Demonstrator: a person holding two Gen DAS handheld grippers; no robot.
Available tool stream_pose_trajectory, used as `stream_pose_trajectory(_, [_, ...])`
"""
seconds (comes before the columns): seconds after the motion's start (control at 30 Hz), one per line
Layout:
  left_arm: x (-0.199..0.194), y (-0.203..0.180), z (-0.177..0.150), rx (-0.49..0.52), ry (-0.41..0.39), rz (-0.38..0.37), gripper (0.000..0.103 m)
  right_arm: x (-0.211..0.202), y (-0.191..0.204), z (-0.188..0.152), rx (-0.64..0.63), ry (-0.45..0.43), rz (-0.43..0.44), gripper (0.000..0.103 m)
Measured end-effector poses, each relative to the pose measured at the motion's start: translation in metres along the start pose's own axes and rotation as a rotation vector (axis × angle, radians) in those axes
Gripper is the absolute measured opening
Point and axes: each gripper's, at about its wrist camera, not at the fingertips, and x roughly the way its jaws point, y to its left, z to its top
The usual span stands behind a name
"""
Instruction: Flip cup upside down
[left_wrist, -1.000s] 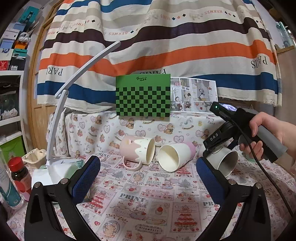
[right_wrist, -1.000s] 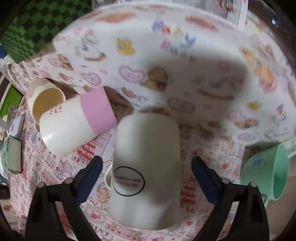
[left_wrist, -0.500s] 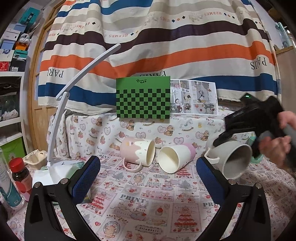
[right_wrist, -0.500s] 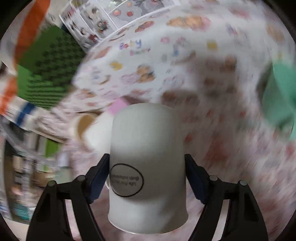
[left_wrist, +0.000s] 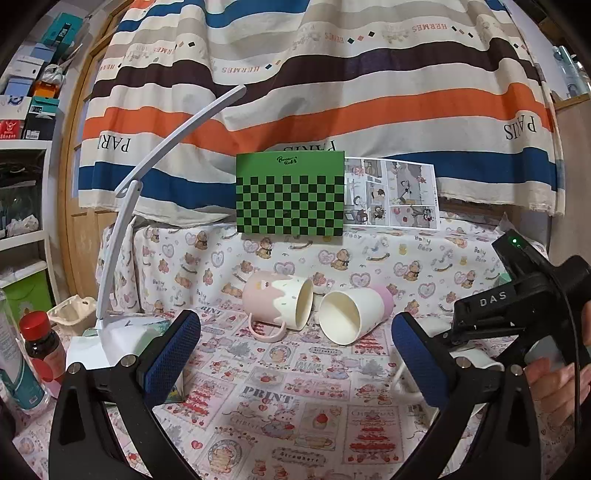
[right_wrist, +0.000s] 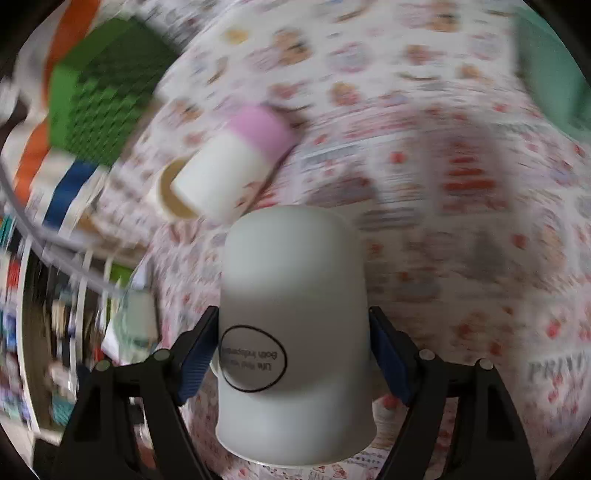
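Above a desk (left_wrist: 295, 398) draped in cartoon-print cloth, the right gripper (right_wrist: 293, 354) clamps a plain white ceramic cup (right_wrist: 295, 325) between its blue-padded fingers (right_wrist: 195, 354), pads pressed to both sides, base pointing away from the camera. The left gripper (left_wrist: 295, 354) hovers with fingers spread, empty, facing two tipped mugs: a pink-and-cream handled mug (left_wrist: 277, 302) and a cream cup with a pink base (left_wrist: 351, 310).

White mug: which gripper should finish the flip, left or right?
Right. The right gripper is already shut on the white mug, pads against both sides. The left gripper is open and empty, facing the two tipped cups.
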Motion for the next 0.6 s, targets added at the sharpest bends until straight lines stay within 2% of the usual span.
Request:
stream_pose_trajectory(0.07, [0.002,0.000,0.000,0.000,0.007,-0.001,0.103,-0.001,0.000,0.000,-0.029,-0.005,0.027,0.090])
stream_pose_trajectory(0.13, [0.003,0.000,0.000,-0.001,0.013,-0.001,0.103,-0.013,0.002,-0.006,-0.104,-0.046,0.054,0.093])
stream_pose_trajectory(0.23, [0.004,0.000,0.001,0.001,0.012,-0.006,0.103,-0.050,0.007,-0.025,-0.291,-0.189,0.074,0.099])
stream_pose_trajectory(0.27, [0.004,0.000,0.001,0.003,0.011,-0.009,0.103,-0.067,0.008,-0.037,-0.369,-0.276,0.056,0.103])
stream_pose_trajectory(0.37, [0.005,-0.001,0.001,0.008,0.010,-0.014,0.103,-0.106,0.004,-0.074,-0.505,-0.551,-0.052,0.103])
stream_pose_trajectory(0.43, [0.005,0.000,0.000,0.006,0.011,-0.012,0.103,-0.121,-0.002,-0.100,-0.604,-0.683,-0.135,0.103])
stream_pose_trajectory(0.53, [0.004,0.000,0.000,0.004,0.005,-0.006,0.103,-0.129,-0.011,-0.122,-0.696,-0.801,-0.210,0.103])
stream_pose_trajectory(0.6, [0.005,-0.002,0.000,0.013,0.011,-0.017,0.103,-0.129,-0.018,-0.124,-0.716,-0.796,-0.208,0.103])
